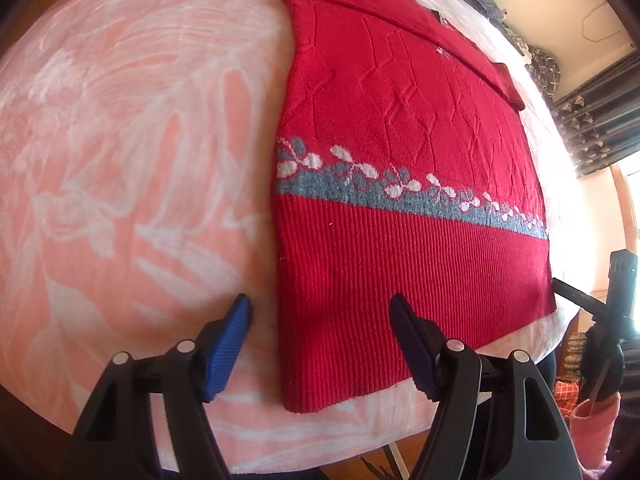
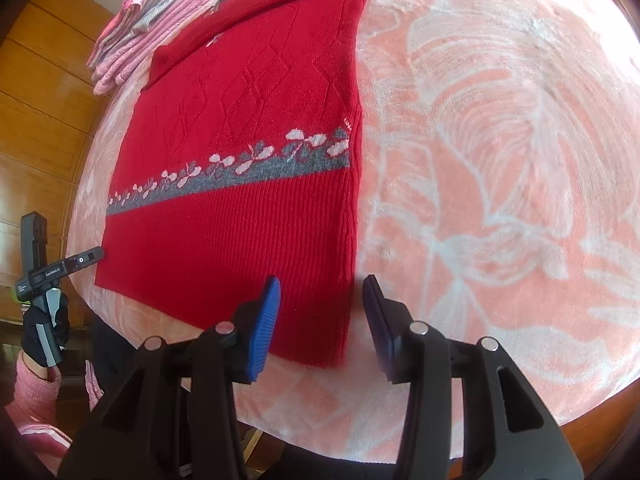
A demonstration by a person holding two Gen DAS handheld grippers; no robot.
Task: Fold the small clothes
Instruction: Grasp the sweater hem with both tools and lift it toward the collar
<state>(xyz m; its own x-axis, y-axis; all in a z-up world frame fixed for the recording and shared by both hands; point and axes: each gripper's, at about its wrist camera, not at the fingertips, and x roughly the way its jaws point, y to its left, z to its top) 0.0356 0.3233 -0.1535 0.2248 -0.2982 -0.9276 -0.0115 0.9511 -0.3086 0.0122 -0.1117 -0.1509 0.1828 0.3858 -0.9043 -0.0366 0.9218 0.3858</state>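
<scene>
A red knit sweater (image 1: 400, 120) (image 2: 240, 100) with a grey and white flower band lies flat on a pink floral blanket (image 1: 120, 160) (image 2: 500, 160). A sleeve is folded across its upper part. My left gripper (image 1: 320, 308) is open just above the hem, straddling the sweater's left bottom corner, one blue pad over the blanket and one over the ribbing. My right gripper (image 2: 322, 286) is open too and straddles the sweater's right side edge close to the hem. Neither holds any cloth.
A stack of folded pink and grey clothes (image 2: 148, 32) sits at the far left beyond the sweater. A wooden wall (image 2: 40, 100) lies left of the table and dark curtains (image 1: 592, 120) right. A gloved hand (image 2: 44, 328) holds the other gripper.
</scene>
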